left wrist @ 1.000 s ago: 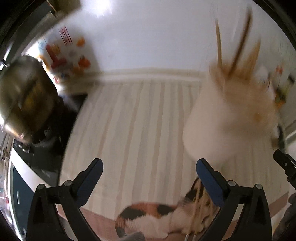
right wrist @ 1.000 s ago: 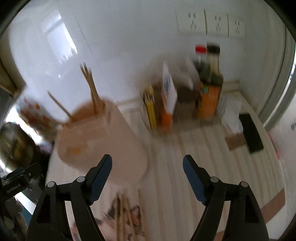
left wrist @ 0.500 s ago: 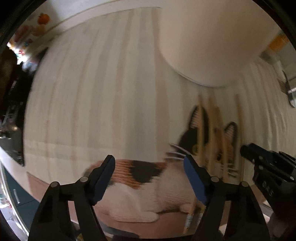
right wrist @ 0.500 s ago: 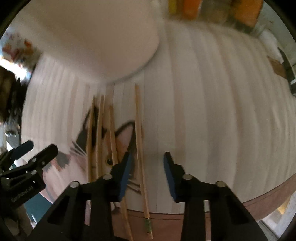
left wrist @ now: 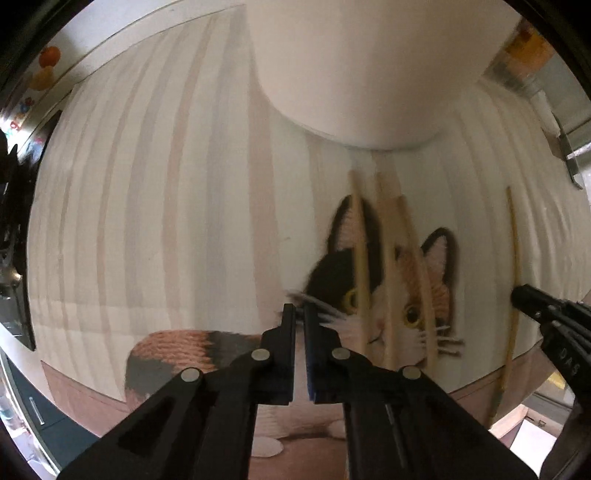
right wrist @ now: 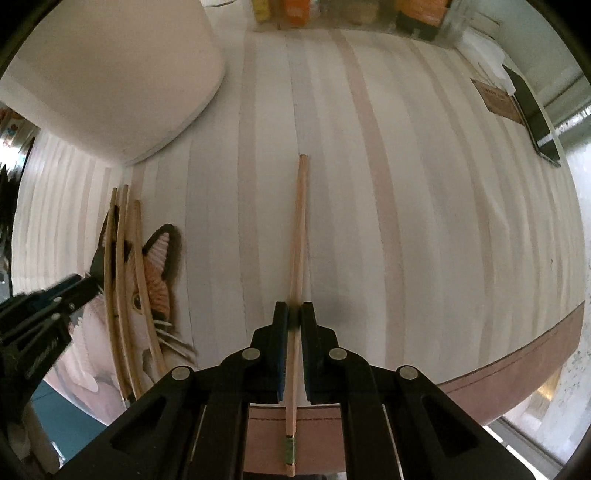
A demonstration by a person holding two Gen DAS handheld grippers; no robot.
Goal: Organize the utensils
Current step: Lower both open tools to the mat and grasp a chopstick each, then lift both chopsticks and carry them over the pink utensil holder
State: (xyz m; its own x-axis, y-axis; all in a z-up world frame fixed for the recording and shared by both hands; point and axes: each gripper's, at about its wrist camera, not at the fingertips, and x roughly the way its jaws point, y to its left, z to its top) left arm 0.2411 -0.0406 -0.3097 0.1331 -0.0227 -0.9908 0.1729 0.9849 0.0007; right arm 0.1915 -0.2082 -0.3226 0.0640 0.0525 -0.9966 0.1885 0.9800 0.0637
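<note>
While my right hand-held gripper (right wrist: 294, 314) sits low over the striped mat (right wrist: 424, 206), its two fingers are pinched tight on a single wooden chopstick (right wrist: 300, 221). The stick runs straight ahead between the pads, its green-banded end poking back toward me past the mat's brown border and its plain end resting out on the stripes. My left hand-held gripper (left wrist: 300, 314) is squeezed nearly closed too, only a thin slit between the fingers, and as far as I can see there's nothing in it. It's hovering over the cat picture (left wrist: 399, 288) printed on the mat. Just right of it, three more chopsticks (left wrist: 388, 266) lie side by side across the cat's face, pointing away from me. Beyond those stands the big white utensil holder (left wrist: 369, 66), upright on the mat, its base just past the chopstick tips. Farthest back on the right view, a row of bottles and jars (right wrist: 351, 11) lines the rear of the desk, and a dark phone (right wrist: 532, 110) lies off at the right edge.
</note>
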